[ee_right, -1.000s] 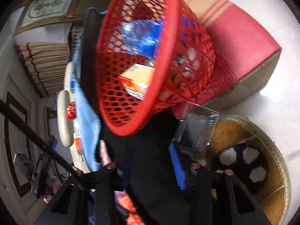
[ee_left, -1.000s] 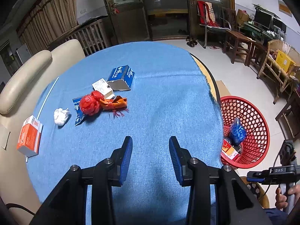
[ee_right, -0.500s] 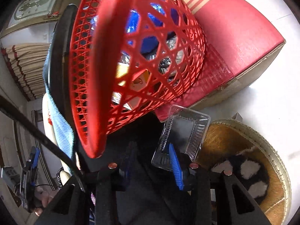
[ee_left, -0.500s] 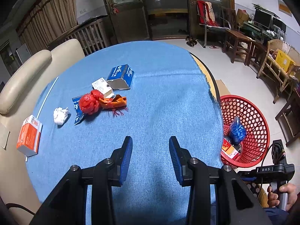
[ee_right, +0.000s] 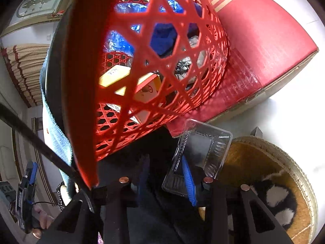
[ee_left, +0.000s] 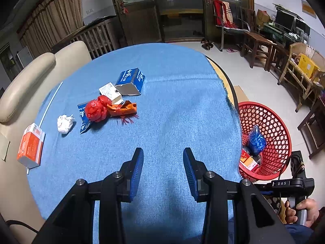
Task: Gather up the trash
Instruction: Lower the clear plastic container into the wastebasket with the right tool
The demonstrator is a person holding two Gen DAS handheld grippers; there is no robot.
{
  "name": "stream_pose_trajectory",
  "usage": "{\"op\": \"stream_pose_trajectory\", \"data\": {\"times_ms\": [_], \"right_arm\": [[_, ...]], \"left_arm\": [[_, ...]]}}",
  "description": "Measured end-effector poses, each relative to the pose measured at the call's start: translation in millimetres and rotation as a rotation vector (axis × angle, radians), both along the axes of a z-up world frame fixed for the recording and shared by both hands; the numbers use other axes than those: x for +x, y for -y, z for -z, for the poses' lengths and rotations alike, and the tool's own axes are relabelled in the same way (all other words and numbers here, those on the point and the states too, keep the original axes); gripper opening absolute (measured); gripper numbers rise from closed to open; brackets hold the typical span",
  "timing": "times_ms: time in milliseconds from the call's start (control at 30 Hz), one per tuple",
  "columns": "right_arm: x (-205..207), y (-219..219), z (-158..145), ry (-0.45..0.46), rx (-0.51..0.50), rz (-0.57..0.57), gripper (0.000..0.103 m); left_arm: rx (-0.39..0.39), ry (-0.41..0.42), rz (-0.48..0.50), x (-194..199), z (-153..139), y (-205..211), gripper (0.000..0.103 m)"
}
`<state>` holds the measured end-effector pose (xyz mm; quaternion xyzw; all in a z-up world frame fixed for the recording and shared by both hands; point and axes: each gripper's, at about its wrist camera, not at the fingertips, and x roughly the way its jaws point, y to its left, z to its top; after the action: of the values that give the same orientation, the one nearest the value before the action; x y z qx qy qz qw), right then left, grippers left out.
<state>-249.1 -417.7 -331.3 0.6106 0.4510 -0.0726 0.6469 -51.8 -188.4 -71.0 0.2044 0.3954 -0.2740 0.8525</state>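
Observation:
My left gripper [ee_left: 163,162] is open and empty above the blue tablecloth [ee_left: 172,101]. On the cloth lie a blue box [ee_left: 131,80], a red plastic bag [ee_left: 96,109], an orange wrapper [ee_left: 122,109], a white paper wad [ee_left: 64,123] and an orange box [ee_left: 30,145]. The red mesh basket [ee_left: 270,138] stands on the floor to the right with trash inside. My right gripper [ee_right: 166,174] is open low beside the basket [ee_right: 142,61]. A clear plastic tray [ee_right: 200,159] lies on the floor by its right finger [ee_right: 187,180].
A beige sofa [ee_left: 26,77] borders the table's left side. A red cardboard box [ee_right: 264,50] sits behind the basket. A round woven mat [ee_right: 274,172] lies right of the tray. Wooden chairs [ee_left: 258,46] stand at the far right.
My right gripper has dropped lower and closer to the basket's side and the clear tray. The left gripper has barely moved.

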Motion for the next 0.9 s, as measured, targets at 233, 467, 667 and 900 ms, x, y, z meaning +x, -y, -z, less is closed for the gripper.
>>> {"op": "stream_pose_trajectory", "data": {"times_ms": [233, 467, 667, 900], "right_arm": [[-0.6, -4.3, -3.8, 0.013, -0.011, -0.001, 0.018], [-1.4, -5.1, -4.9, 0.019, -0.017, 0.018, 0.009], [-9.1, 0.1, -0.6, 0.033, 0.006, 0.051, 0.008], [-18.0, 4.5, 2.5, 0.051, 0.024, 0.087, 0.008]], "left_arm": [[-0.001, -0.004, -0.001, 0.1, 0.1, -0.7, 0.041], [-0.005, -0.022, -0.013, 3.5, 1.6, -2.0, 0.041], [-0.004, -0.027, -0.015, 4.7, 2.7, -2.5, 0.041], [-0.004, -0.028, -0.016, 5.4, 3.5, -3.6, 0.041]]}}
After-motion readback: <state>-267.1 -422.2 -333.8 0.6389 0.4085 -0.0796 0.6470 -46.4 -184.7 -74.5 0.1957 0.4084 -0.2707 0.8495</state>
